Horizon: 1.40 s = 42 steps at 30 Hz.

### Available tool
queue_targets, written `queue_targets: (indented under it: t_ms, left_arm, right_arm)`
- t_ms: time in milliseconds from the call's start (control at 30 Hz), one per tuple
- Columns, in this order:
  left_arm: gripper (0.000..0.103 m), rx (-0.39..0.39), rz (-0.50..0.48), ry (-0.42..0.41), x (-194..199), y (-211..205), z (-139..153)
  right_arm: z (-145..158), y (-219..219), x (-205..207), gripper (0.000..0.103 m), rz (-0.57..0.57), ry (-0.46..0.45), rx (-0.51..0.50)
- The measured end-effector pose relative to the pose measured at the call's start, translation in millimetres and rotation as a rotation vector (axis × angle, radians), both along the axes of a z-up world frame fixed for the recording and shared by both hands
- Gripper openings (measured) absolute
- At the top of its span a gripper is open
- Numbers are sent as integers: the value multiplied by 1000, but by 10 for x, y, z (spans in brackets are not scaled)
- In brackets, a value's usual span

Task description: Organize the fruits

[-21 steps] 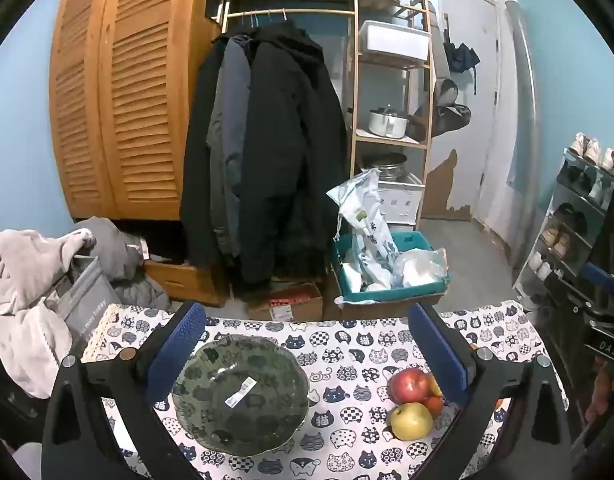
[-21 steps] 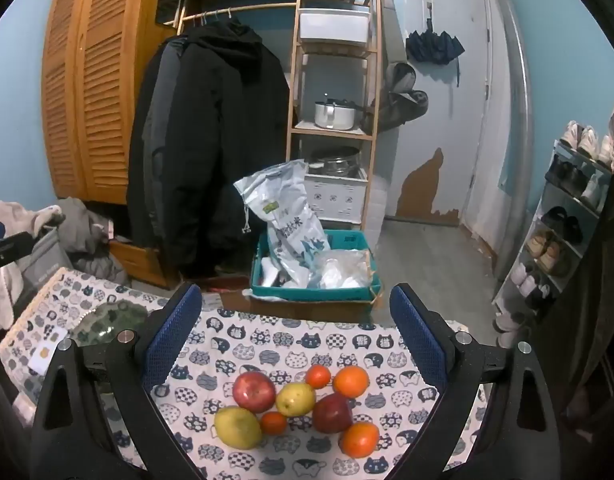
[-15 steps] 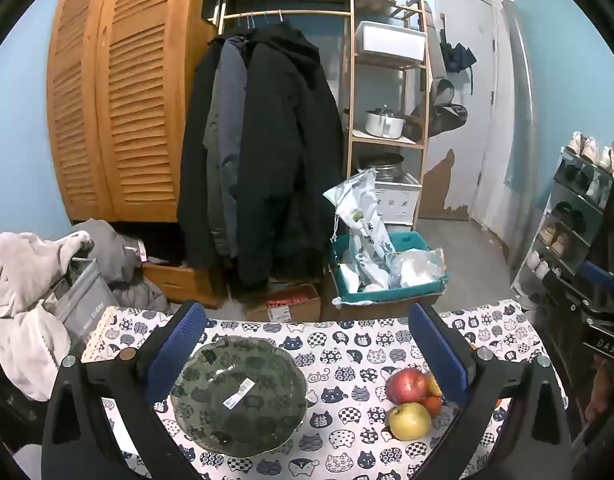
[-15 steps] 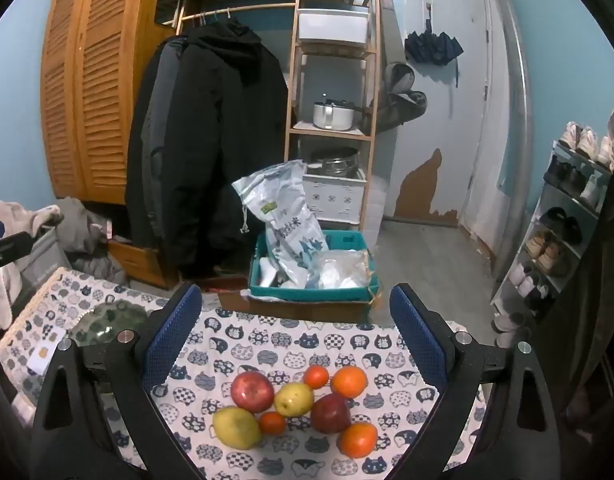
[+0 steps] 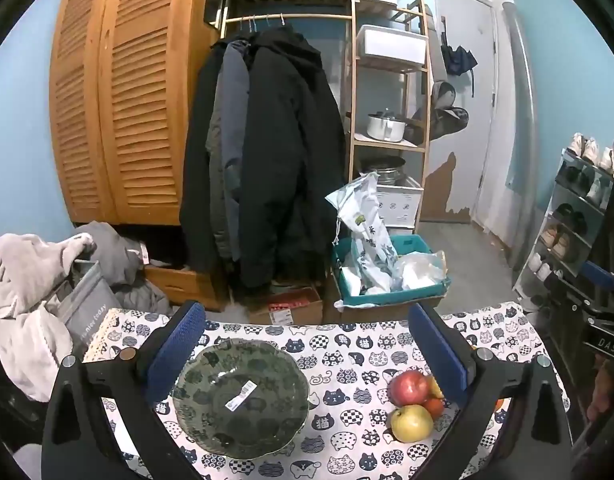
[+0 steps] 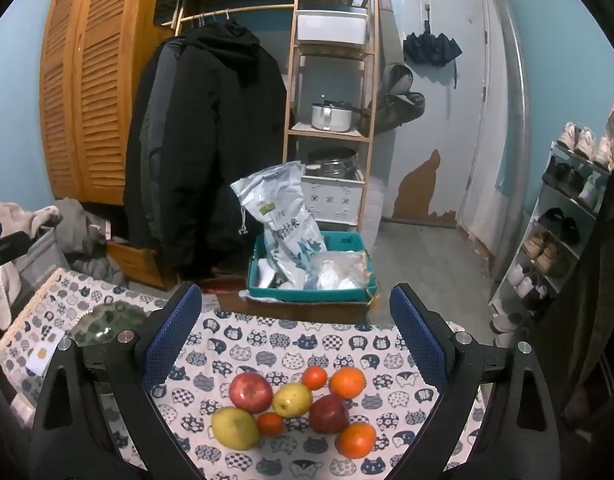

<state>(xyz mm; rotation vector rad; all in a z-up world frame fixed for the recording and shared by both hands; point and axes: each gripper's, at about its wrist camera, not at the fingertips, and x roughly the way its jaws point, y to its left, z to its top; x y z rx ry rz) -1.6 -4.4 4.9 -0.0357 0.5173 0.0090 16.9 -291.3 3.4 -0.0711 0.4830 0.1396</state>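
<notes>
Round fruits (image 6: 291, 404) clustered, no long axis

"DAS" stood in white letters on a black gripper part (image 5: 605, 345) at the right edge of the left wrist view. "nice today" ran along a grey bag (image 5: 92, 312). Sack (image 6: 283, 224) bore Chinese characters, unclear; bowl sticker (image 5: 240, 394) illegible.

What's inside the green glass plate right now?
No fruit. The green glass plate holds only a white barcode sticker; the cat-print tablecloth shows through the glass. Its near-left rim is hidden behind the left gripper finger. The fruit pile sits apart.
</notes>
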Motion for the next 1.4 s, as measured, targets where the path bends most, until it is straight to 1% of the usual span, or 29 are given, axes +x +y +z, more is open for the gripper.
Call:
queue_targets:
  t_ms: [300,1400]
  left_arm:
    - [103,0,-2,-3,-8,-14,47]
    - [103,-2,-1,-7,-29,-36,38]
  right_arm:
    - [20,-16,-12,94,5,-1,2]
    - [35,-1,-25,94,4,-3,0]
